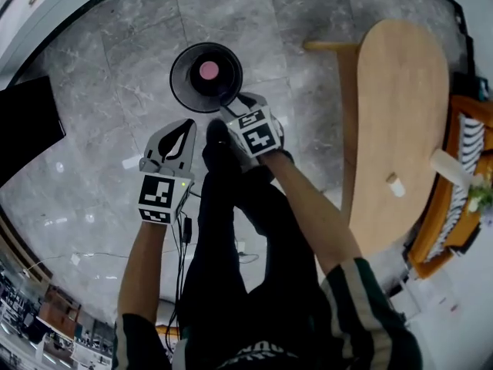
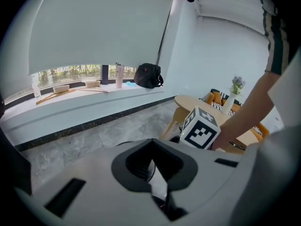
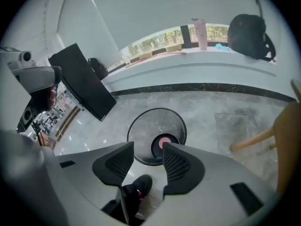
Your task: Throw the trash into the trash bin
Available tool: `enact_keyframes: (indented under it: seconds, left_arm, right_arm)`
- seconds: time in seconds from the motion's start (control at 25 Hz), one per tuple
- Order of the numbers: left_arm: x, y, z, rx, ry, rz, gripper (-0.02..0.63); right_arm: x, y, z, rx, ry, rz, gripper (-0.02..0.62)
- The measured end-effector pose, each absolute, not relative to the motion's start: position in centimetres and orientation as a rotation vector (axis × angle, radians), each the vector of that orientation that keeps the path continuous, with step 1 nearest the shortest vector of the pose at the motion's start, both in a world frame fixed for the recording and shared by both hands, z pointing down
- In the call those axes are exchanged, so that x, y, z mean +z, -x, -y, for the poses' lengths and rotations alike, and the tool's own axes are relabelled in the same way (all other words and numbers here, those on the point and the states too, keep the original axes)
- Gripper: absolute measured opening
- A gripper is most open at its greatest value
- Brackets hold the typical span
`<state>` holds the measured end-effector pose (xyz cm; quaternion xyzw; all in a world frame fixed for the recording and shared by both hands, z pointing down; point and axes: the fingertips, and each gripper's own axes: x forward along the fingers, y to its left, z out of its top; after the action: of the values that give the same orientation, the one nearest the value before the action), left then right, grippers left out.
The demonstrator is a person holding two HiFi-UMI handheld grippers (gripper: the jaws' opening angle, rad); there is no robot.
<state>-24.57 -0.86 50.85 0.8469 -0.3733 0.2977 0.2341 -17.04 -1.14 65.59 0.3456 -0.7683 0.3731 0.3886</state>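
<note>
Hovering over the bin's [image 1: 185,91] near rim, the right hand-held gripper [image 3: 148,147] stands open and empty; the left hand-held gripper [image 1: 183,129], beside the bin, is closed on nothing. A pink item [image 1: 209,70] lies inside.

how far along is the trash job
Done, apparently: a pink item lies in the black mesh bin. In hand: nothing; the right tool stands open by the bin, the left tool is shut and empty. Left: perhaps the small items on the wooden table.

A pale wooden table [image 1: 400,129] stands on grey marble floor [image 1: 115,91] beneath white walls [image 2: 225,55].
</note>
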Motion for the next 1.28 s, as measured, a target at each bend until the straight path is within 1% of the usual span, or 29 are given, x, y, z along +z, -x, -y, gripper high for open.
enact_keyframes:
  seconds: [0.08,0.28,0.36,0.6,0.84,1.08,1.28]
  left_arm:
    - [49.0,23.0,1.1,0.825,-2.357,0.994,0.000]
    - [44.3,18.3,2.6,0.817,-2.467,0.906,0.000]
    - [42.7,16.3,3.0,0.810,-2.509,0.866,0.000]
    - [39.4,8.4,3.2,0.800,-2.625,0.709,0.000]
    - [37.7,-0.3,1.9,0.800,-2.741,0.459,0.000]
    - [37.2,-7.4,-1.7,0.820,-2.803,0.248,0.000]
    - [37.2,-13.2,-6.2,0.826,-2.842,0.054,0.000]
  right_arm:
    - [63.2,16.0,0.9,0.967,-0.922,1.977,0.163]
    - [56.9,12.1,0.9,0.997,-1.129,2.016,0.038]
    - [54.4,10.1,0.7,1.003,-1.223,2.028,0.007]
    - [49.3,2.8,-0.8,1.011,-1.472,2.039,0.002]
    - [46.4,-6.6,-3.5,1.049,-1.790,1.907,0.002]
    - [43.9,-15.6,-8.6,1.067,-2.062,1.750,0.002]
    - [43.6,-23.4,-16.7,1.070,-2.249,1.538,0.002]
